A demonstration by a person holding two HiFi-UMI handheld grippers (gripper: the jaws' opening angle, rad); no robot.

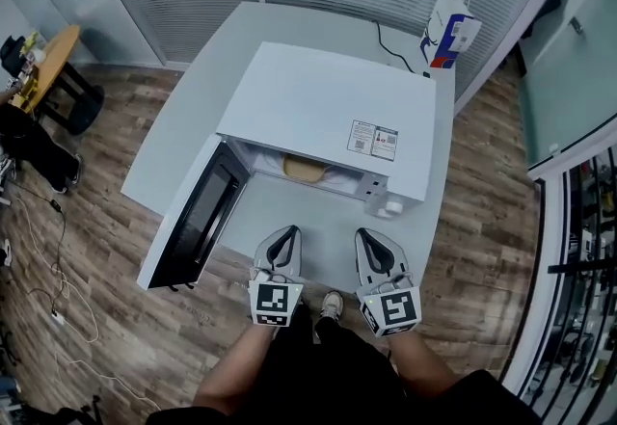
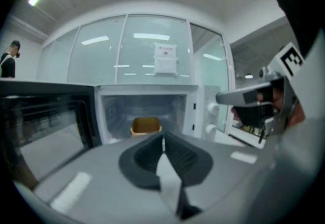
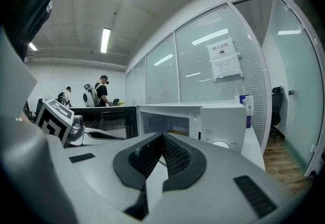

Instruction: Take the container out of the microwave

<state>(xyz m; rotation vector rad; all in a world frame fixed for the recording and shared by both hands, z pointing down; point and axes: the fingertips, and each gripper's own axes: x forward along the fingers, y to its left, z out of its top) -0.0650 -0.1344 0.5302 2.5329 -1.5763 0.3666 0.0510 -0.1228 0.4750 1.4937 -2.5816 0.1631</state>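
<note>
Left tool (image 1: 284, 235): jaws pressed together, nothing between them; held in front of the open microwave (image 1: 328, 110).
Right tool (image 1: 371, 238): jaws pressed together, empty; level with the left tool, just beside it.
Container (image 1: 307, 168): tan, inside the cavity towards the back, upright; neither tool touches it.
Door (image 1: 198, 216): swung fully open to the left, over the bench (image 1: 193, 124) edge.
Hazard 1: a tool that enters with its jaws together would push the container deeper instead of gripping it.
Hazard 2: the left tool may strike the door on approach.
Hazard 3: a one-sided pinch on the rim may tip the container; its contents cannot be seen.
Sticker (image 1: 373, 139): on the microwave top, red and white; print too small to read.
Notice (image 3: 225, 60): on the glass wall; text not legible.
Carton (image 1: 449, 33): blue and red print, unreadable.
</note>
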